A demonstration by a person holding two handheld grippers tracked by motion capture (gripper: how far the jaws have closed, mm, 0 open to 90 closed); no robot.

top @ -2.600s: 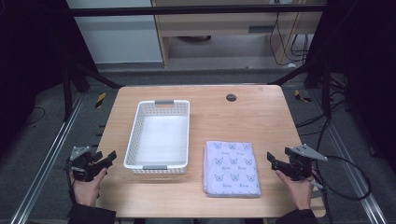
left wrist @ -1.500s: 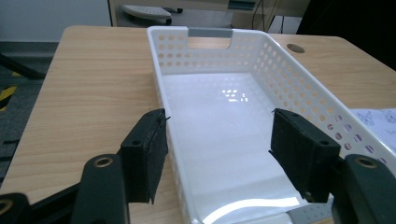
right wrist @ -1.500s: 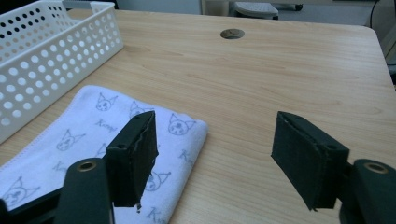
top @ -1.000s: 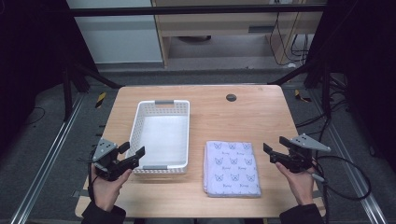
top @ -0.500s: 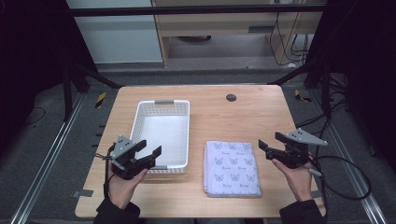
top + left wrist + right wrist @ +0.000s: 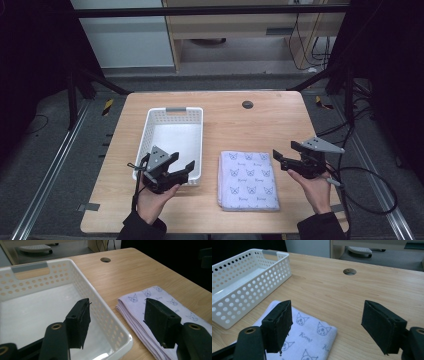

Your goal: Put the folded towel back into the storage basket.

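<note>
Left gripper (image 6: pixel 186 169) moved in over white perforated plastic basket (image 6: pixel 165 116), jaws open, empty; right gripper (image 6: pixel 280 158) jaws opened wider beside folded lilac cat-print cloth (image 6: pixel 247 180), likely for pickup.

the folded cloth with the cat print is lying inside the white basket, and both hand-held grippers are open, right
Not quite. The folded cloth lies on the table beside the white basket, not inside it, as the high view shows. The left hand-held gripper and right hand-held gripper are indeed open.

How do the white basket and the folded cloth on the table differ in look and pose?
The white basket is a rigid tray with perforated walls and nothing inside; the folded cloth is soft, flat and layered. The basket is plain white, the cloth pale lilac with printed cat faces. Both rest side by side on the wooden table, untouched.
</note>
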